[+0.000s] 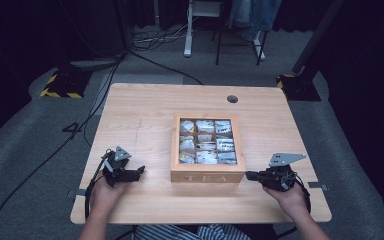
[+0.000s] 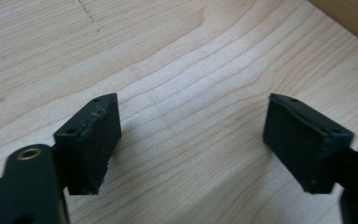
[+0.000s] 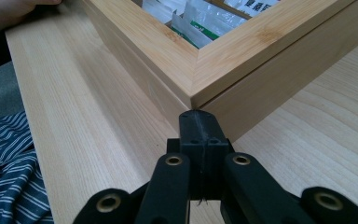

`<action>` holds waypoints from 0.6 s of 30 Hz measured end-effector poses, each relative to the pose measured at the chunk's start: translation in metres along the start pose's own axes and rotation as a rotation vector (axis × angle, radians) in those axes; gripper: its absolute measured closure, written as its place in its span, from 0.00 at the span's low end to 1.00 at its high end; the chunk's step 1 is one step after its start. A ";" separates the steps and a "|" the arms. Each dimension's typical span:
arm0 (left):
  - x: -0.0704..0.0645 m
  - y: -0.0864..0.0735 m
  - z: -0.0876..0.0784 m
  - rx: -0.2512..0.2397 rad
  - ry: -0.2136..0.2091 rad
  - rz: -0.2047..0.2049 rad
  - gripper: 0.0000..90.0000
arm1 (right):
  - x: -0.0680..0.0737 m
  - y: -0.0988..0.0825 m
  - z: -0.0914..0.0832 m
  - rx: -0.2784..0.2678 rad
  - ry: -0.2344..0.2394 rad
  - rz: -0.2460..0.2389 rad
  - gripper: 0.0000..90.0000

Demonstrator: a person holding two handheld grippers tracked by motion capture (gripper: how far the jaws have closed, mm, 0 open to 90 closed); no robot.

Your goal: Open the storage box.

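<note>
Right, we've got the wooden tea box (image 1: 207,176) mid-table, lid down, sachets (image 1: 206,142) visible through its window. Our right gripper (image 3: 200,122) has its jaws pressed together, nothing between them, tips just at the box's near corner, w/ the lid seam straight ahead of the tips. Our left gripper (image 2: 191,140) sits w/ jaws spread wide over bare table (image 2: 168,56), box edge off to the upper right of them. So the right hand's nearer; we reckon the next move turns on that corner seam.
</note>
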State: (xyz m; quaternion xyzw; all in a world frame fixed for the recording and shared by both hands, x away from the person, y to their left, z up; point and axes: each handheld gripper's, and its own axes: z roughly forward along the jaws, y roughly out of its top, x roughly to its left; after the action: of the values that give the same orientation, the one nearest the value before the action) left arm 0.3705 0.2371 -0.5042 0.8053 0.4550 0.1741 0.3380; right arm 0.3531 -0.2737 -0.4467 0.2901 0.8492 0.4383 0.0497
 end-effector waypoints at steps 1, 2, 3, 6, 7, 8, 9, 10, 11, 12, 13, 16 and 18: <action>0.000 0.000 0.000 0.000 -0.001 0.004 0.25 | 0.000 0.000 0.001 0.000 0.004 -0.002 1.00; 0.001 0.000 0.000 0.000 -0.006 0.015 0.26 | 0.000 0.000 0.002 -0.002 0.010 -0.004 1.00; 0.001 0.000 -0.001 -0.001 -0.014 0.026 0.27 | 0.001 0.000 0.002 -0.002 0.009 -0.005 1.00; 0.002 0.000 -0.001 -0.002 -0.021 0.032 0.30 | 0.001 -0.001 0.001 -0.014 0.004 -0.002 1.00; 0.002 0.000 -0.001 -0.002 -0.022 0.033 0.31 | 0.002 -0.001 0.001 -0.029 -0.004 -0.010 1.00; 0.002 0.000 -0.001 -0.003 -0.022 0.033 0.31 | 0.003 -0.001 -0.001 -0.043 -0.008 -0.015 1.00; 0.002 0.000 -0.001 -0.002 -0.023 0.033 0.31 | 0.003 0.000 -0.002 -0.055 -0.008 -0.015 1.00; 0.002 0.000 -0.001 -0.002 -0.022 0.033 0.31 | 0.004 0.001 -0.004 -0.071 -0.008 -0.017 1.00; 0.002 0.000 -0.001 -0.002 -0.022 0.033 0.31 | 0.004 0.003 -0.006 -0.082 -0.010 -0.018 1.00; 0.002 0.000 -0.001 -0.002 -0.022 0.034 0.31 | 0.005 0.005 -0.008 -0.091 -0.014 -0.022 1.00; 0.002 0.000 -0.001 -0.002 -0.023 0.034 0.31 | 0.005 0.007 -0.010 -0.093 -0.014 -0.024 1.00; 0.002 0.000 -0.001 -0.002 -0.022 0.033 0.31 | 0.005 0.010 -0.013 -0.105 -0.014 -0.025 1.00; 0.002 0.000 -0.001 -0.002 -0.022 0.033 0.31 | 0.006 0.013 -0.015 -0.116 -0.019 -0.034 1.00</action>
State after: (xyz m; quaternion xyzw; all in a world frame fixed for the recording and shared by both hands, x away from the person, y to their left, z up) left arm 0.3713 0.2390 -0.5034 0.8143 0.4375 0.1711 0.3410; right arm 0.3489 -0.2752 -0.4270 0.2763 0.8267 0.4831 0.0821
